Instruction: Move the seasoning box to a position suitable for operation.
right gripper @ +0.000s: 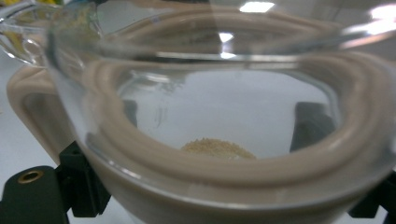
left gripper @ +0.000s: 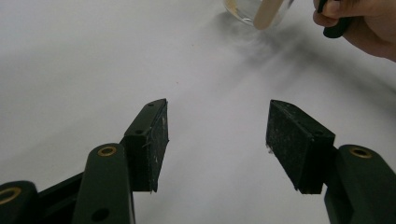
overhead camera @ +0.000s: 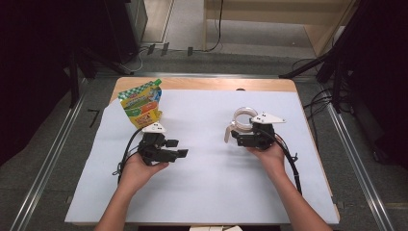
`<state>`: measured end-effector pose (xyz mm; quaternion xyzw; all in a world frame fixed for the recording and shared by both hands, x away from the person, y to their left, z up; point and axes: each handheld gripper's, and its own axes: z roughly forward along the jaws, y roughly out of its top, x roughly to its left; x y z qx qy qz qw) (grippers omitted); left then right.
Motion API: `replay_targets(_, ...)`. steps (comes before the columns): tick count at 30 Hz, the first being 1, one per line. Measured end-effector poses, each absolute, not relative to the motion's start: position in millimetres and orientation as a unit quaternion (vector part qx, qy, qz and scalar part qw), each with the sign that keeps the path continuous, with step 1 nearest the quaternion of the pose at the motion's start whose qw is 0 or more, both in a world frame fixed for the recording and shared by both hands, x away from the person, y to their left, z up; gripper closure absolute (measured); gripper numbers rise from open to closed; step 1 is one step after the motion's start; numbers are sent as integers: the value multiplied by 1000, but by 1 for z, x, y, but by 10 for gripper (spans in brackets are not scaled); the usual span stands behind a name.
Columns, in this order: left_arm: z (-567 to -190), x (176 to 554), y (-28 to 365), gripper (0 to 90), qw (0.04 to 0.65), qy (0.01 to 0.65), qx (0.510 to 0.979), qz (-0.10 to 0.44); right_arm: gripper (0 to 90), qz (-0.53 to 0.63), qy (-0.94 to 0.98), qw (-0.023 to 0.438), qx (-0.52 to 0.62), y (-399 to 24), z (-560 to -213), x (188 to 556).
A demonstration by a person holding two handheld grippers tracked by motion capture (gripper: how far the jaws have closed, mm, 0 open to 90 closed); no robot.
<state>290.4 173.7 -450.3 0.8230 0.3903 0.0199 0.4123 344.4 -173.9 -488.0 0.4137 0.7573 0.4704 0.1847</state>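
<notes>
Glass cup [overhead camera: 244,117] with a little tan powder inside is already clamped by the right hand-held gripper [overhead camera: 235,136], while the left hand-held gripper [overhead camera: 180,148] waits spread and empty near the colourful pouch [overhead camera: 141,103], so pouring likely remains.

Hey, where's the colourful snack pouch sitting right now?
In the high view the snack pouch stands at the far left of the white sheet, just beyond the left gripper and well across from the glass jug at the right gripper.

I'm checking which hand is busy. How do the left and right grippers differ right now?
The left gripper has its jaws apart with nothing between them; the right gripper is closed around a clear jug. The left rests near a colourful pouch; the right is across the white sheet. Both are hand-held.
</notes>
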Motion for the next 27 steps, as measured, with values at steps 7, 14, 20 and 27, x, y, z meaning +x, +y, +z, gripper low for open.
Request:
replay_targets(7, -451, 296, 169, 401, 412, 388, 824, 14, 121, 470, 767, 176, 399, -166, -489, 332)
replay_targets(14, -450, 301, 169, 408, 412, 390, 823, 14, 120, 469, 777, 166, 385, -155, -492, 322)
replay_targets(20, -449, 304, 171, 412, 420, 399, 815, 12, 120, 465, 787, 155, 374, -143, -497, 314)
replay_targets(27, -448, 305, 171, 414, 418, 400, 816, 11, 120, 465, 801, 139, 350, -122, -501, 304)
